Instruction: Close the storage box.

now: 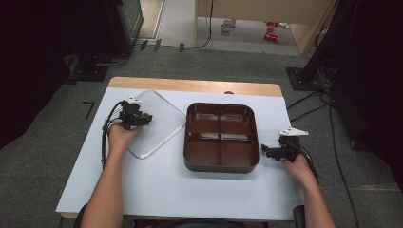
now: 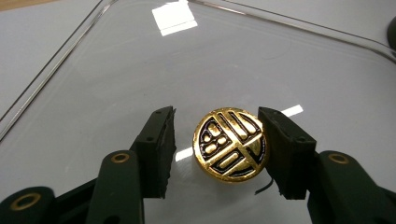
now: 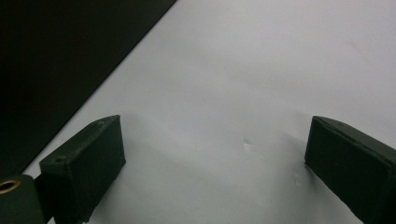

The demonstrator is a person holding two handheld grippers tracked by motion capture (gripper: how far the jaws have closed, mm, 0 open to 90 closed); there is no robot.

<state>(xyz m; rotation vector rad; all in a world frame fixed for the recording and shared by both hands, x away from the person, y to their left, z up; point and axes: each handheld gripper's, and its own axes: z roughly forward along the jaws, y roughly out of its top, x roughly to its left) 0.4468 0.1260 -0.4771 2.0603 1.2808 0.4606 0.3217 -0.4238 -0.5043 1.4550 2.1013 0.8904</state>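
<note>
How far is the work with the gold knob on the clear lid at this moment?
Done: the left gripper straddles the gold knob on the clear lid. In hand: the grip is not complete; a gap shows at one pad. Left: lifting the lid, probably toward the brown tray. The right gripper waits open over the table.

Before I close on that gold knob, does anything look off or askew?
Slightly: the clear lid lies turned at an angle to the brown tray. The gold knob sits off-centre between the left tool's jaws, nearer one pad.
</note>
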